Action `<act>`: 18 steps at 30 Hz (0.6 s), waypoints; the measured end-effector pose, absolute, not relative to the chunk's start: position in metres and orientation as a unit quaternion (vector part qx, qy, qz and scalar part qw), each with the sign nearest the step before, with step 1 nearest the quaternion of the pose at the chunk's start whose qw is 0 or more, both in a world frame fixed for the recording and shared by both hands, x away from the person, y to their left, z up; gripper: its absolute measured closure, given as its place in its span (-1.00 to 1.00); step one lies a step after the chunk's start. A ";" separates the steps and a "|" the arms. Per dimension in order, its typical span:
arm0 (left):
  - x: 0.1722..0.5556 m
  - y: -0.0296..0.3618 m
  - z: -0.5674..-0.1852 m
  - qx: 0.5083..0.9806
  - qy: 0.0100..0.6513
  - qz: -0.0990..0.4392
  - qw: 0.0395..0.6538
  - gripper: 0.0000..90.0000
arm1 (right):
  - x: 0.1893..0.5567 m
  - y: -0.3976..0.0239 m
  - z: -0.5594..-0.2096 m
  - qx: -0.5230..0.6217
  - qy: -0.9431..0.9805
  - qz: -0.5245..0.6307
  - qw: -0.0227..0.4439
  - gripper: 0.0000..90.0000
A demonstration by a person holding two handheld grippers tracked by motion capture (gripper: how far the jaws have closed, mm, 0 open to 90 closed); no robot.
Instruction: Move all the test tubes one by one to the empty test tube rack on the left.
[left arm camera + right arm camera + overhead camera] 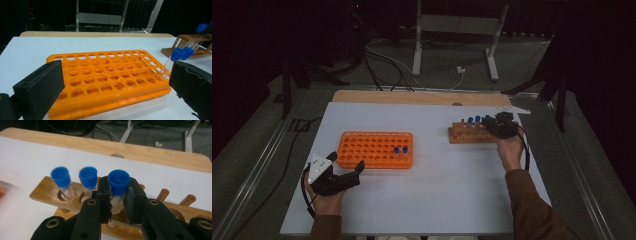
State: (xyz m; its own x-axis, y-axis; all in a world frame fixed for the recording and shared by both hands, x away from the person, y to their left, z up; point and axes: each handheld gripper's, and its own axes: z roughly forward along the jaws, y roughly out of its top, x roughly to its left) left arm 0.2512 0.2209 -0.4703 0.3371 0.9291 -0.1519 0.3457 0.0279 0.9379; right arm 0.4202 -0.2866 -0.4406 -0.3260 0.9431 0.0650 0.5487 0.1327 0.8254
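Right gripper: jaws closed narrow around a clear, blue-capped test tube, upright in the wooden rack at the table's far right. Its long axis is vertical, so extraction looks straight up. Left gripper: jaws wide, empty, beside the orange plastic rack.

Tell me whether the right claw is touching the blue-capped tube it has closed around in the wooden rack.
Touching. In the right gripper view, the right claw has both jaws pressed against the clear tube, with no gap on either side.
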 end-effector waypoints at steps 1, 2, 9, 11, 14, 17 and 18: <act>0.251 0.221 -0.470 0.637 0.500 0.284 0.513 -0.98 | 0.420 -0.287 -0.441 0.525 0.711 0.398 0.248 0.70; 0.251 0.220 -0.470 0.637 0.500 0.284 0.513 -0.98 | 0.419 -0.287 -0.438 0.523 0.709 0.401 0.251 0.70; 0.251 0.220 -0.471 0.639 0.499 0.284 0.511 -0.98 | 0.412 -0.289 -0.421 0.508 0.709 0.408 0.270 0.70; 0.251 0.220 -0.471 0.639 0.499 0.284 0.512 -0.98 | 0.410 -0.290 -0.417 0.505 0.709 0.410 0.273 0.70; 0.251 0.219 -0.471 0.640 0.499 0.284 0.510 -0.98 | 0.408 -0.291 -0.410 0.501 0.707 0.413 0.279 0.70; 0.251 0.219 -0.471 0.641 0.499 0.284 0.509 -0.98 | 0.407 -0.292 -0.405 0.498 0.706 0.416 0.282 0.70; 0.251 0.219 -0.471 0.642 0.499 0.284 0.509 -0.98 | 0.407 -0.293 -0.403 0.497 0.707 0.417 0.282 0.70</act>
State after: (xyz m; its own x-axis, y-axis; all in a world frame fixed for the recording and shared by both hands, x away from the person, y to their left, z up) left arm 0.2512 0.2192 -0.4712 0.3418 0.9288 -0.1433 0.3511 0.0153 0.9362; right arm 0.4067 -0.2928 -0.4029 -0.3459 0.9381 0.0159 0.4676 0.1577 0.8697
